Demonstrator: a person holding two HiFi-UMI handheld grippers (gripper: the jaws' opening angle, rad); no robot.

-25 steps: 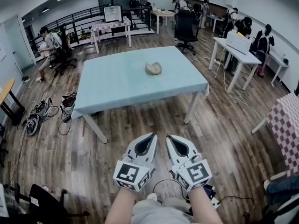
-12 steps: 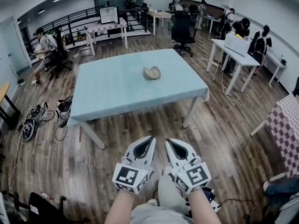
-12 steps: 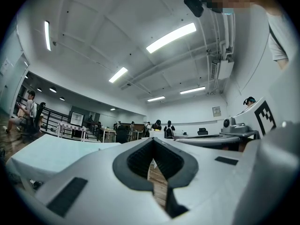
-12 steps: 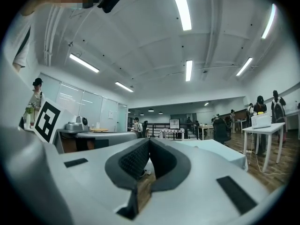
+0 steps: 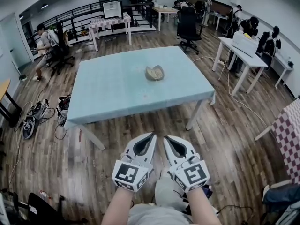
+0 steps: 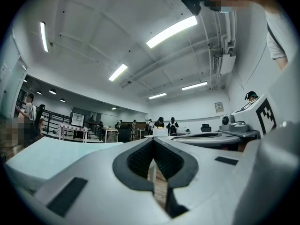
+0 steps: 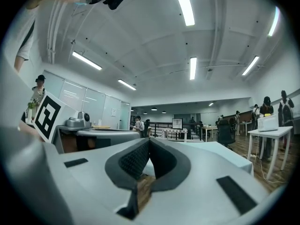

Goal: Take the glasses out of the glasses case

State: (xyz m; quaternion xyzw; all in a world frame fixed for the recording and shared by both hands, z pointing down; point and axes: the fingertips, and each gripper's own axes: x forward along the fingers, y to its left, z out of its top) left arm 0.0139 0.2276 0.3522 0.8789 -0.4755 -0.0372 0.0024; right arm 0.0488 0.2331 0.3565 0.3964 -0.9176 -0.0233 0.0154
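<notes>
A tan glasses case [image 5: 154, 72] lies on the far middle of the light blue table [image 5: 122, 90] in the head view. I cannot tell whether glasses are inside it. My left gripper [image 5: 152, 137] and right gripper [image 5: 166, 138] are held side by side over the wooden floor, short of the table's near edge and far from the case. Both are shut with nothing between their jaws. In the left gripper view the left gripper [image 6: 153, 141] points over the table edge [image 6: 42, 151]; the right gripper [image 7: 149, 141] does the same in its own view.
White desks [image 5: 243, 55] with seated people stand at the right. A black office chair [image 5: 189, 29] is behind the table. Cables and shoes [image 5: 35, 116] litter the floor at the left. A checkered table [image 5: 288, 135] is at the right edge.
The view has shifted slightly nearer the table. Both grippers keep the same shut pose, side by side.
</notes>
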